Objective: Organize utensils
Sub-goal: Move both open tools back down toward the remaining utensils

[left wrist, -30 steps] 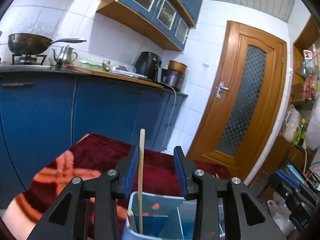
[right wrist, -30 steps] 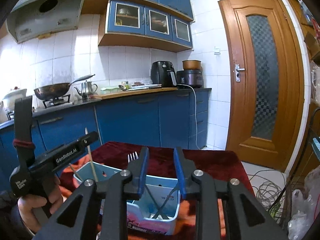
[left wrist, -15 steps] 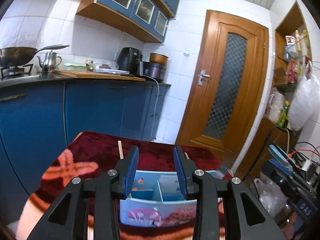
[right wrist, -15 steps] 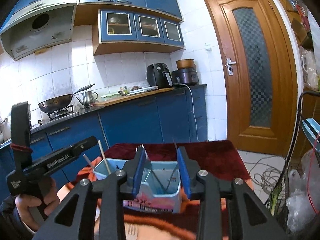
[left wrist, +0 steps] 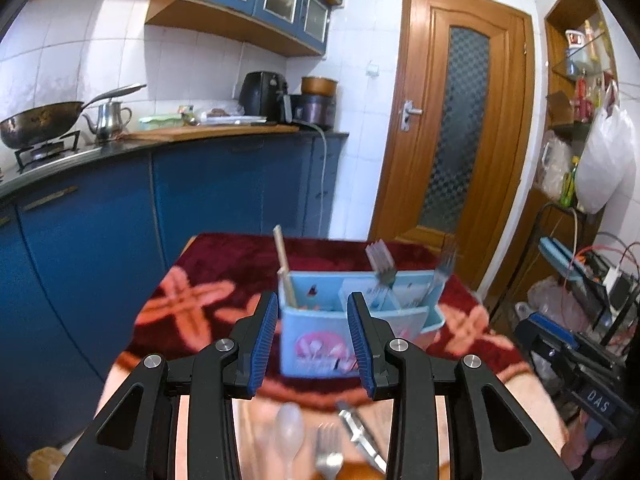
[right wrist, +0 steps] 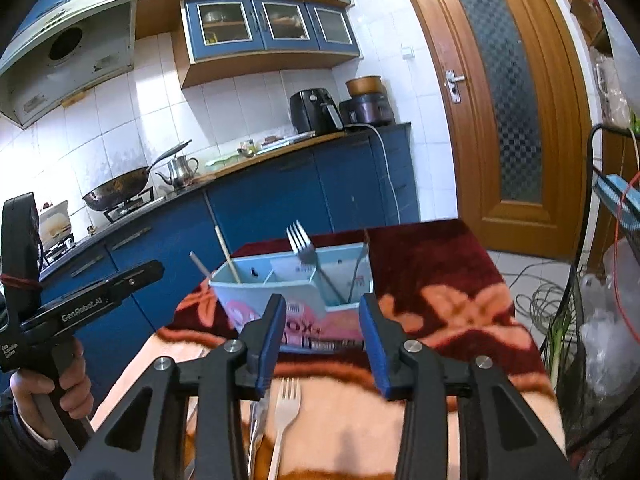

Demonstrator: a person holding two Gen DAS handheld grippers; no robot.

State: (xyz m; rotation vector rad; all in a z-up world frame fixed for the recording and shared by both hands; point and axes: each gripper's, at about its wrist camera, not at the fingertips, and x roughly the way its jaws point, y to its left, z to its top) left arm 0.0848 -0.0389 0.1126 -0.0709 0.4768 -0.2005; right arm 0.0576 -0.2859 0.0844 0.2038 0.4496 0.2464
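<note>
Light-blue plastic compartmented utensil holder (left wrist: 352, 320) stands on the red patterned cloth (left wrist: 208, 272). Left gripper (left wrist: 312, 340) and right gripper (right wrist: 322, 344) are both released, empty, nearer than the holder. Steel fork (right wrist: 286, 408) lies before it.

Light blue utensil box (left wrist: 352, 344) with pink print; dark red tabletop cloth (left wrist: 224, 268) with orange motifs; silver forks (right wrist: 286, 404).
</note>
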